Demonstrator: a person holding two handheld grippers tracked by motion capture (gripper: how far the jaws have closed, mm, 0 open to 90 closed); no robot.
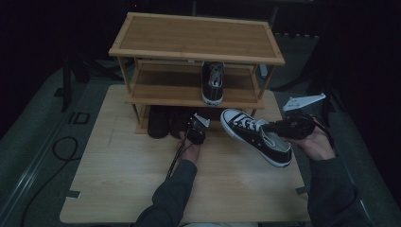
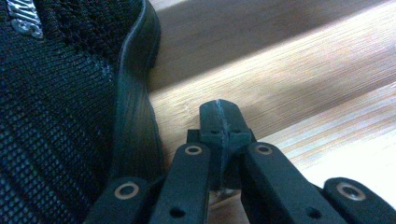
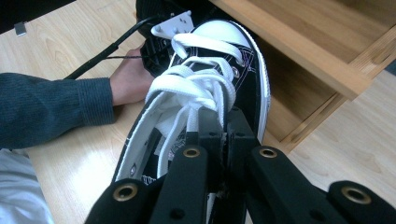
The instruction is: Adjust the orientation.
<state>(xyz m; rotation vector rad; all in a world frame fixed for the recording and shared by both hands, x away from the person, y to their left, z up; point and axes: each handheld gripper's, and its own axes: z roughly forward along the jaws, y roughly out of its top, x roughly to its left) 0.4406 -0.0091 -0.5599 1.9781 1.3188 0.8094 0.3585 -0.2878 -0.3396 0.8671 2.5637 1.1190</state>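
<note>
right gripper | jaws pinching sneaker above desk || left gripper | jaws pressing together, empty, beside black shoe

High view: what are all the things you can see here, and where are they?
Shoe rack: one, light wood, three levels, at the far end of the table.
Table: one, pale wood, under everything.
Sneaker on the rack: one, black with white toe, middle shelf.
Held sneaker: one, black with white laces, lifted in front of the rack.
Dark shoes: two, black, bottom level, left part.
Left gripper: one, black, shut, beside a dark mesh shoe.
Right gripper: one, black, shut on the held sneaker.
</note>
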